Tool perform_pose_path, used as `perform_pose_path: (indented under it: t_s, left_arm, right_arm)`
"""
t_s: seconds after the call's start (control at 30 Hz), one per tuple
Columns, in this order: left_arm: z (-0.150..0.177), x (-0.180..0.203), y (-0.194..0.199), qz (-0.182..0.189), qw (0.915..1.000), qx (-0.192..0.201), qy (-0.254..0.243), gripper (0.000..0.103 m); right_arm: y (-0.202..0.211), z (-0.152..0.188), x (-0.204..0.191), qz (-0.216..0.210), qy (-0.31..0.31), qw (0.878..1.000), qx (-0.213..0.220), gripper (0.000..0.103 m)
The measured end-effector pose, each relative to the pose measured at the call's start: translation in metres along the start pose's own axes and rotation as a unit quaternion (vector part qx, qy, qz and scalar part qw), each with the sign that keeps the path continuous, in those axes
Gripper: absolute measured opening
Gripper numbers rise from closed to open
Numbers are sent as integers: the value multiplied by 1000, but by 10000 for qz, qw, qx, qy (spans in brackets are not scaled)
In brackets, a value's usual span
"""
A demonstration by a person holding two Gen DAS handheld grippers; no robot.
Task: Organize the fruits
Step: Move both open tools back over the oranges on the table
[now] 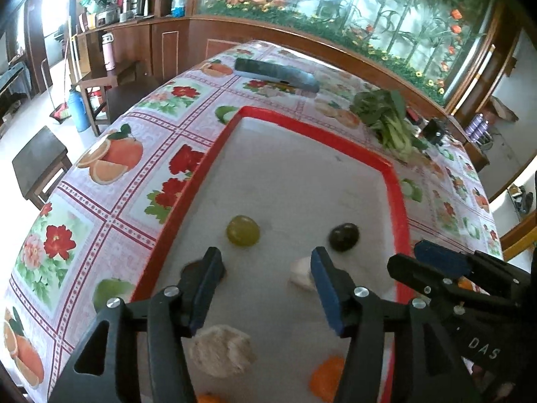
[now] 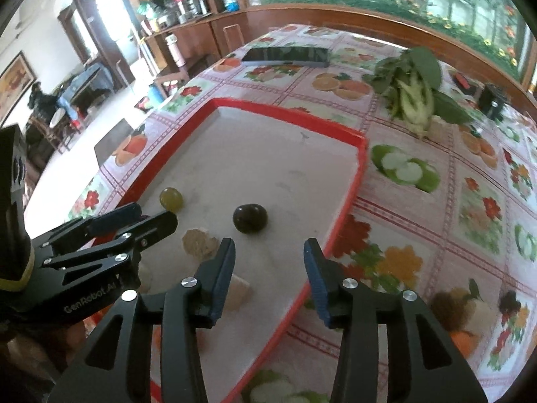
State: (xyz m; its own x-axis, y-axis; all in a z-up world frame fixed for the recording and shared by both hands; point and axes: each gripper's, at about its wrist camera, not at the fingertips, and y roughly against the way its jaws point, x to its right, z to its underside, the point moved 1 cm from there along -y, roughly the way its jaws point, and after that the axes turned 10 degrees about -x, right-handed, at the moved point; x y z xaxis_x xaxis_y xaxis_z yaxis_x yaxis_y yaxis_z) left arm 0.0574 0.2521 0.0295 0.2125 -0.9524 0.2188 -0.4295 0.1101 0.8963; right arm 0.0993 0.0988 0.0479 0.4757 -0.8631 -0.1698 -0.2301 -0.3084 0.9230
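Your left gripper (image 1: 266, 267), black with blue-padded fingers: jaws apart, nothing between them, held above the near part of the tray. Your right gripper (image 2: 270, 255), same build: jaws apart and empty, held over the tray's right rim.

Tray (image 1: 198, 184): shallow, rectangular, red rim, pale grey floor, set on the table.

Contents you have in the tray:
- Round yellow-green fruit (image 1: 242, 230), left of centre, resting on the floor ahead of your left gripper's left finger.
- Round dark, almost black fruit (image 1: 343, 236), to the right of the green one and well apart from it; in the right wrist view it (image 2: 250, 218) lies just ahead of your right gripper's left finger.
- Pale beige lumpy piece (image 1: 221, 352), near, below your left gripper.
- Small white piece (image 1: 302, 273), touching or just behind your left gripper's right finger; which, you cannot tell.
- Orange piece (image 1: 324, 381), nearest edge, partly hidden by the gripper.
- Dark round thing (image 1: 191, 268), mostly hidden behind the left finger; kind not clear.

Outside the tray:
- Plastic tablecloth (image 2: 436, 208), printed with fruit and flowers.
- Bunch of leafy greens with pale stalks (image 2: 412, 90), far right.
- Flat dark phone-like slab (image 2: 285, 55), far side, beyond the tray.
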Motion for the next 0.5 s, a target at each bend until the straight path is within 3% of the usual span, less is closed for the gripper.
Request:
perform_pose_path:
  t_s: [0.33, 0.5]
  left_arm:
    - [17, 52, 11, 214, 9989, -39, -409, 59]
    - [31, 95, 12, 275, 9963, -126, -806, 60]
  right_arm:
    - [35, 32, 35, 282, -371, 9986, 256, 53]
    - [45, 60, 76, 377, -674, 9966, 301, 53]
